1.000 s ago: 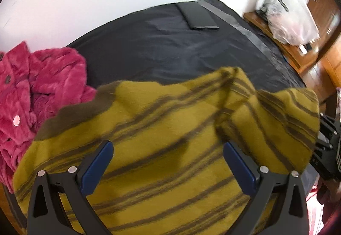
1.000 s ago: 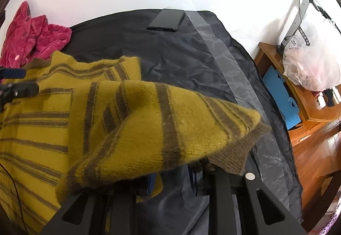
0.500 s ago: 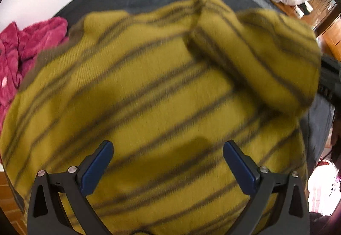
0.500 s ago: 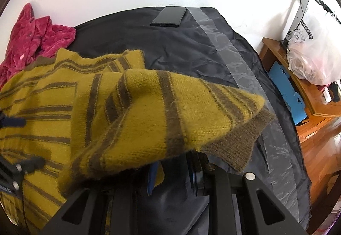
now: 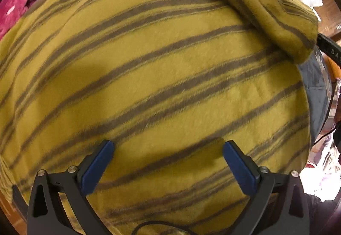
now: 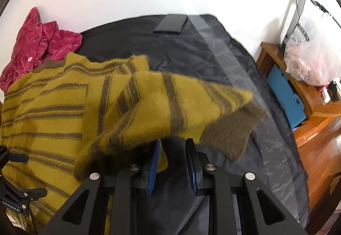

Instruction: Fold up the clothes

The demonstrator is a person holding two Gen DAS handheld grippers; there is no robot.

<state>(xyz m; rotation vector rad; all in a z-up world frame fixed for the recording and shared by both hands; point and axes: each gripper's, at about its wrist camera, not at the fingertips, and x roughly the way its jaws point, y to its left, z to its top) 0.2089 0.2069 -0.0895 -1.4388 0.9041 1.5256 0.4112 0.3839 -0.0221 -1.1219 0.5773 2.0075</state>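
A mustard sweater with brown stripes [image 5: 159, 68] lies spread on a black cover and fills the left wrist view. My left gripper [image 5: 166, 145] hovers open just above its body, nothing between the blue pads. One sleeve [image 5: 266, 11] is lifted and carried across the body. In the right wrist view that sleeve [image 6: 181, 98] drapes over my right gripper [image 6: 171, 141], its brown cuff [image 6: 232, 132] dangling to the right. The jaws stand narrow, with yellow cloth between them and the tips hidden under the sleeve.
A crumpled pink garment [image 6: 40, 43] lies at the far left of the black cover [image 6: 213, 58]. A dark phone [image 6: 170, 23] rests near the far edge by the white wall. A wooden stand [image 6: 309, 94] with a plastic bag [image 6: 313, 47] stands at the right.
My left gripper has tipped down and closed in on the sweater body, which now fills its view. The right gripper has carried the sleeve slightly left, its cuff hanging lower.
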